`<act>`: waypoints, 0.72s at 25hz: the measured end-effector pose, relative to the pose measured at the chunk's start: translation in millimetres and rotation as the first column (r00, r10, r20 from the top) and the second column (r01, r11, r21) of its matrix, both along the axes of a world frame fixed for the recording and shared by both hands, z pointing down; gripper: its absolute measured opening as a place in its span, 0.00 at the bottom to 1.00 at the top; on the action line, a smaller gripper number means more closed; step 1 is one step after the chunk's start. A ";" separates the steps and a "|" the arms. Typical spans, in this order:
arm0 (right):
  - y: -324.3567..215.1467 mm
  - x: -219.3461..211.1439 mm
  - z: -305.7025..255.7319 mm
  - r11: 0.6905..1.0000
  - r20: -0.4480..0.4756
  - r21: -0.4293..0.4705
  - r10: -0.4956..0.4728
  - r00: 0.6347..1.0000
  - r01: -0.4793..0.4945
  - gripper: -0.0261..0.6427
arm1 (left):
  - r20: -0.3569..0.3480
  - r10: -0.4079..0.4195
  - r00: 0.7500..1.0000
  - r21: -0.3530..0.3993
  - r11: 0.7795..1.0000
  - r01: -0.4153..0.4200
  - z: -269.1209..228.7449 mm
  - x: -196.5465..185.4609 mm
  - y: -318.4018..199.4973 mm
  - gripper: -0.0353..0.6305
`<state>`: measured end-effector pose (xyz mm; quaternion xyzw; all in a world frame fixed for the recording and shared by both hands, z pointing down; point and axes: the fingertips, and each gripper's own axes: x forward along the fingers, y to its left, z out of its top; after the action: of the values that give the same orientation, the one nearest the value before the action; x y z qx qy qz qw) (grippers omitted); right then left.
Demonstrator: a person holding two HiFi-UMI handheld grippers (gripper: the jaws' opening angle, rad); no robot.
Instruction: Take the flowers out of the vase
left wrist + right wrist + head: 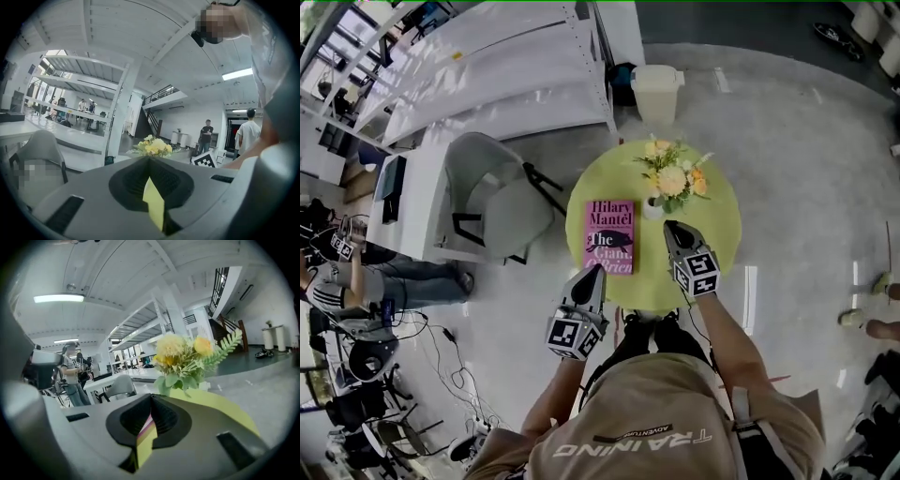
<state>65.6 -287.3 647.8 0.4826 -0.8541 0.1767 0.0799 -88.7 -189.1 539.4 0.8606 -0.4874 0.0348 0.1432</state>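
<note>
1. My left gripper (593, 273) has its jaws pressed together with nothing between them. Its tip sits over the near part of the table (724, 230), just beside the book's near edge.
2. The book (610, 236) is pink and lies flat on the green table. Its cover reads "Hilary Mantel", then "The Giant" and a partly legible "Brien".
3. My shirt (656, 412) reads "TRAINING", with a smaller "ADVENTURE" above it. Both appear upside down from the head view.
4. The flowers (673, 175) are yellow and peach with green leaves. They stand upright in a small white vase (652, 209) on the far part of the table, just right of the book's far corner.
5. My right gripper (669, 225) is also closed and empty. Its tip is just beside the vase on the near side, and the flowers fill its view close ahead.
</note>
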 end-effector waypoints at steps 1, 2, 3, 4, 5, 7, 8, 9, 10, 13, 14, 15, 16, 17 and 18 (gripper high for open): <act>-5.2 -1.0 6.6 1.000 -0.005 -0.010 0.005 1.000 -0.005 0.04 | -0.001 0.005 1.000 -0.008 1.000 -0.005 2.6 -1.5 -1.5 0.07; -10.5 -2.0 12.2 1.000 -0.008 -0.018 0.010 1.000 -0.010 0.04 | -0.001 0.010 1.000 -0.016 1.000 -0.010 4.7 -3.0 -2.8 0.07; -16.0 -2.8 17.0 0.999 -0.008 -0.026 0.018 1.000 -0.018 0.04 | 0.000 0.016 1.000 -0.023 1.000 -0.016 6.9 -4.7 -4.0 0.07; -21.8 -3.3 21.0 0.999 -0.005 -0.033 0.029 1.000 -0.029 0.04 | 0.001 0.021 1.000 -0.030 0.999 -0.021 9.7 -6.5 -5.2 0.07; -28.0 -3.6 24.5 0.998 -0.001 -0.038 0.041 0.999 -0.041 0.04 | 0.000 0.026 1.000 -0.037 0.999 -0.026 13.0 -8.7 -6.7 0.07; -41.5 -4.6 29.7 0.997 0.004 -0.046 0.065 0.998 -0.065 0.04 | -0.004 0.032 0.999 -0.049 0.998 -0.032 19.9 -14.1 -10.8 0.07; -48.1 -5.6 31.6 0.996 0.002 -0.047 0.074 0.997 -0.074 0.04 | -0.005 0.033 0.999 -0.055 0.998 -0.034 23.0 -17.4 -13.0 0.07; -54.3 -6.8 32.9 0.996 -0.002 -0.048 0.081 0.997 -0.081 0.04 | -0.006 0.035 0.999 -0.062 0.997 -0.035 25.7 -20.9 -15.1 0.07; -60.0 -7.9 33.6 0.995 -0.008 -0.048 0.087 0.996 -0.088 0.04 | -0.006 0.037 0.999 -0.067 0.997 -0.038 27.7 -24.3 -17.4 0.07; -74.1 -7.9 35.4 0.993 -0.021 -0.049 0.107 0.994 -0.108 0.06 | 0.002 0.050 0.999 -0.067 0.997 -0.049 32.5 -32.3 -25.4 0.07; -77.6 -8.5 36.2 0.993 -0.018 -0.052 0.109 0.994 -0.110 0.14 | 0.003 0.052 0.999 -0.065 0.997 -0.052 33.9 -34.2 -28.8 0.07; -80.8 -10.0 37.1 0.992 -0.009 -0.057 0.108 0.994 -0.108 0.21 | 0.001 0.053 0.999 -0.065 0.996 -0.053 35.3 -35.9 -32.3 0.07; -83.4 -12.2 38.3 0.992 -0.002 -0.065 0.106 0.994 -0.106 0.30 | 0.000 0.055 0.998 -0.067 0.996 -0.055 36.3 -37.7 -35.6 0.07; -85.7 -14.5 39.8 0.992 0.003 -0.074 0.104 0.995 -0.104 0.36 | 0.000 0.058 0.998 -0.069 0.996 -0.058 36.7 -39.4 -38.5 0.07; -87.7 -16.6 41.4 0.991 0.005 -0.083 0.105 0.994 -0.104 0.40 | 0.001 0.061 0.998 -0.071 0.996 -0.061 36.7 -40.9 -40.7 0.07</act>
<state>49.0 -375.0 689.2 0.5221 -0.8201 0.2179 0.0862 -129.6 -229.8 576.2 0.8694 -0.4596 0.0576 0.1718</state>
